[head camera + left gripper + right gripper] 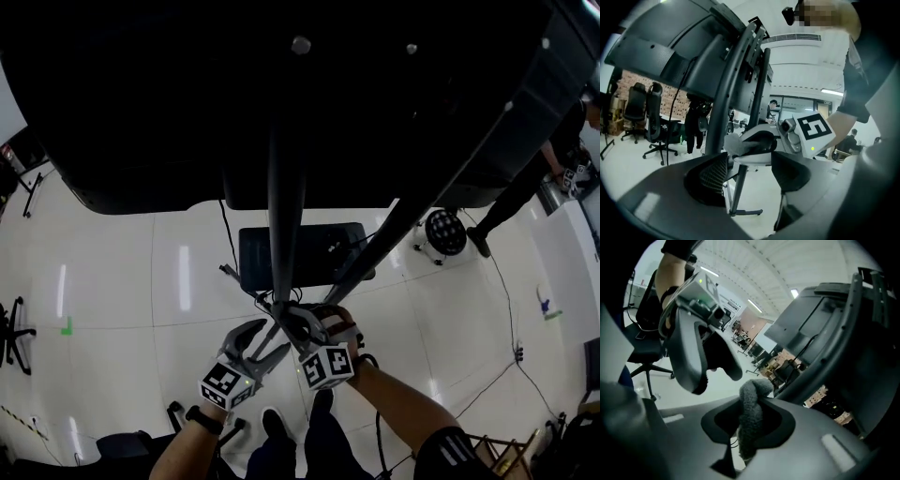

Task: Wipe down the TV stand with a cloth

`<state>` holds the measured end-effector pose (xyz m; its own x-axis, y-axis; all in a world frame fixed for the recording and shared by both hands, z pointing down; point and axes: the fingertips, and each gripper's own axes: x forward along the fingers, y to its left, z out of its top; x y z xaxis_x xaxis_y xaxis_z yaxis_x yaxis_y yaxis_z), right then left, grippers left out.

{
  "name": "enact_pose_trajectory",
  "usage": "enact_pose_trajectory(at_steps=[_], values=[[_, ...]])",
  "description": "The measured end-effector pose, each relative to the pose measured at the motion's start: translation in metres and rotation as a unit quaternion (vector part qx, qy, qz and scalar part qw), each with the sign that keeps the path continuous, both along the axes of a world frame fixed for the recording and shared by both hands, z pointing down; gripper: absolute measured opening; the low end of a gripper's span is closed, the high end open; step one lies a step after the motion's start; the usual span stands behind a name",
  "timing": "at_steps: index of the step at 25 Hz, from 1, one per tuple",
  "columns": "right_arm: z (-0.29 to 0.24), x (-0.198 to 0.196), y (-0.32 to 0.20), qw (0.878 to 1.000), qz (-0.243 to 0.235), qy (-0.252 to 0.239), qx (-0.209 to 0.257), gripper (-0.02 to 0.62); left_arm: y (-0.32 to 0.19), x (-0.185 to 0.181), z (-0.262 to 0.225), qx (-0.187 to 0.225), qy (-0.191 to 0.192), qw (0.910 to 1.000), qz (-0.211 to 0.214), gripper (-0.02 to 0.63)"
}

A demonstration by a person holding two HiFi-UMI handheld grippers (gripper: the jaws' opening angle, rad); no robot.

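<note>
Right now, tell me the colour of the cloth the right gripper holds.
Grey; the cloth shows best in the right gripper view.

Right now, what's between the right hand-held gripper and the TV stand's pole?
The grey cloth, clamped in the right hand-held gripper, its top end at the pole; the right gripper view shows it.

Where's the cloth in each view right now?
Head view: cloth low centre, in the right gripper against the stand pole.
Left gripper view: centre, pale wad beside the pole.
Right gripper view: lower centre, pinched between the jaws.
Shared landmark: the slanted stand pole.
</note>
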<state>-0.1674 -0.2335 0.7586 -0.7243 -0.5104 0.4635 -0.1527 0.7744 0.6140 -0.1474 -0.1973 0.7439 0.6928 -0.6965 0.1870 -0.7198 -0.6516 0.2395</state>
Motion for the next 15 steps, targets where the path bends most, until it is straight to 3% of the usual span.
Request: enact_pose_trajectory(at_steps=[3,6,9,15], values=[[-0.083,0.009,0.024,0.999,-0.001,-0.039,-0.003,0.063,0.026,0.007,-0.062,0.033,-0.015,0.9993,0.006,0.316],[-0.167,0.03,0.015,0.997,0.013,-0.064,0.032,0.063,0.025,0.023,-0.128,0.079,-0.017,0.9961,0.036,0.313],[-0.243,0.048,0.015,0.995,0.021,-0.072,0.065,0.063,0.034,0.041,-0.196,0.117,-0.017,0.991,0.062,0.311],[-0.358,0.092,0.018,0.989,0.028,-0.079,0.119,0.063,0.047,0.068,-0.314,0.192,-0.015,0.9784,0.075,0.311]])
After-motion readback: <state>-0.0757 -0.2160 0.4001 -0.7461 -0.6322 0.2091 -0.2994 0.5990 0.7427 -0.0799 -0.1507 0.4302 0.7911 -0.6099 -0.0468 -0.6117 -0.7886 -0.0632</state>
